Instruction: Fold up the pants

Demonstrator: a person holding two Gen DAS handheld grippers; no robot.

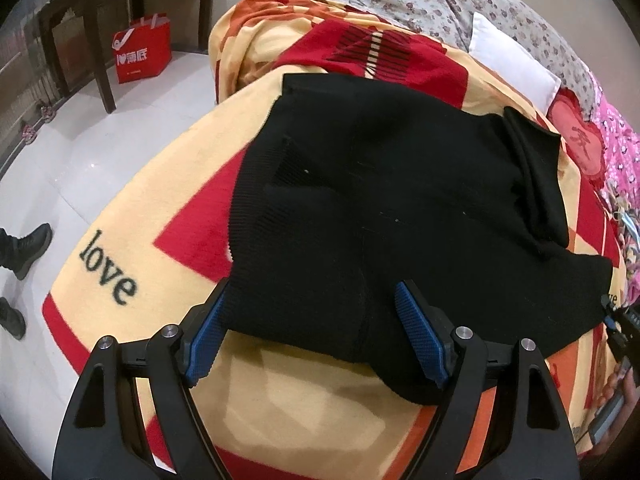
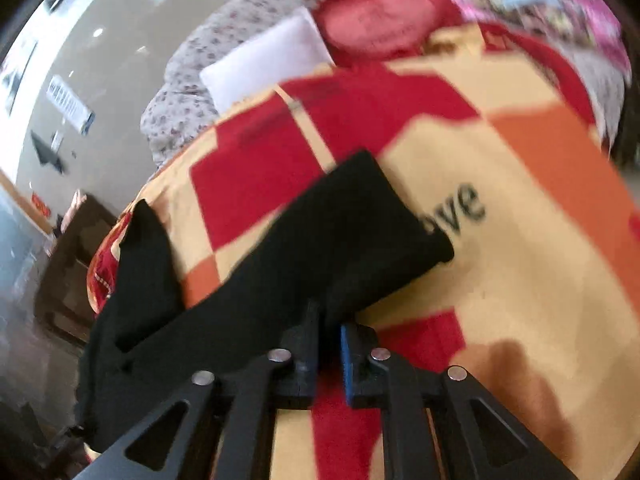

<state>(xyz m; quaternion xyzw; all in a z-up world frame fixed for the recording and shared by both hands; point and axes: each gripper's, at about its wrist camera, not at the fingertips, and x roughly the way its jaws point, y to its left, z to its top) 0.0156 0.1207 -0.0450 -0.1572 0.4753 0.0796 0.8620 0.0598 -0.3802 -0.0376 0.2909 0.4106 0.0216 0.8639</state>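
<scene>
Black knit pants (image 1: 384, 208) lie spread on a red, yellow and orange blanket (image 1: 280, 408) on a bed. My left gripper (image 1: 312, 320) is open, its blue pads on either side of the pants' near edge, just above the cloth. In the right wrist view, my right gripper (image 2: 328, 328) is shut on an edge of the black pants (image 2: 320, 240), which trail away to the left over the blanket (image 2: 520, 280). The right gripper also shows at the right edge of the left wrist view (image 1: 618, 324).
A floral quilt (image 1: 460, 0), a white pillow (image 1: 512, 60) and pink bedding (image 1: 620, 152) lie at the far end of the bed. A dark wooden table (image 1: 100, 40) and a red bag (image 1: 142, 48) stand on the white floor at the left. Black shoes (image 1: 24, 248) are by the bed.
</scene>
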